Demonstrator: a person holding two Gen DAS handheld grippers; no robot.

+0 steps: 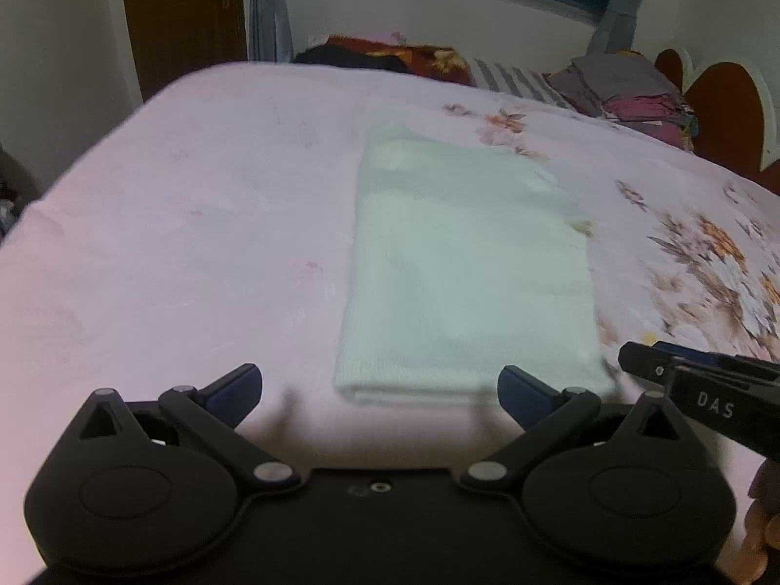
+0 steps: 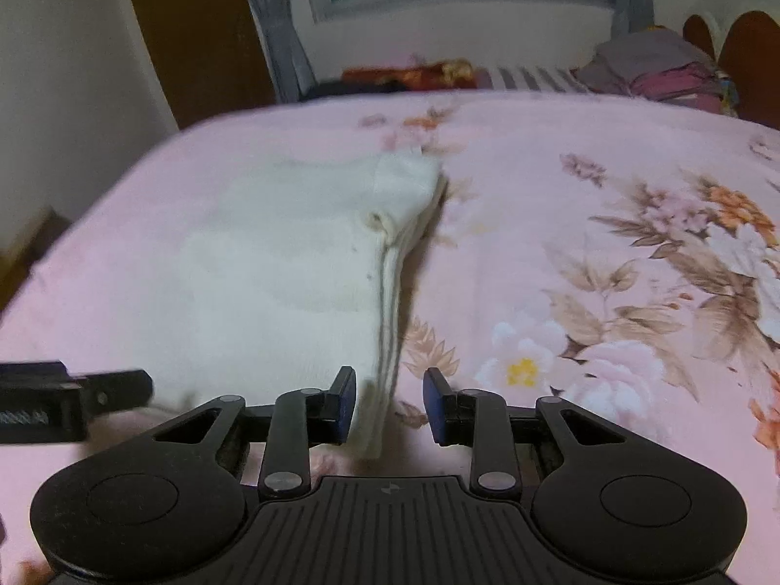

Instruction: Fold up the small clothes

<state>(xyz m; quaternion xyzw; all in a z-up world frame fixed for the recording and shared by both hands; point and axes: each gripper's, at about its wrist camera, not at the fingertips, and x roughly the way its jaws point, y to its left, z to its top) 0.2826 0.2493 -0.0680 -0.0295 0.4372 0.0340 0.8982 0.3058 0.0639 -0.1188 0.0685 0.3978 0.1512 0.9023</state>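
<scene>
On the bed [image 1: 195,195], left wrist view: white cloth [image 1: 463,268] lies folded flat in a neat rectangle. Left hand-held gripper [image 1: 380,390] sits at cloth's near edge, jaws wide apart, nothing between them. Right wrist view: cloth [image 2: 273,282] shows stacked layers along its right edge. Right hand-held gripper [image 2: 390,404] is at cloth's near right corner, jaws part open, corner between them, not pinched. Fold looks abt done; maybe one last halving or moving it aside.
</scene>
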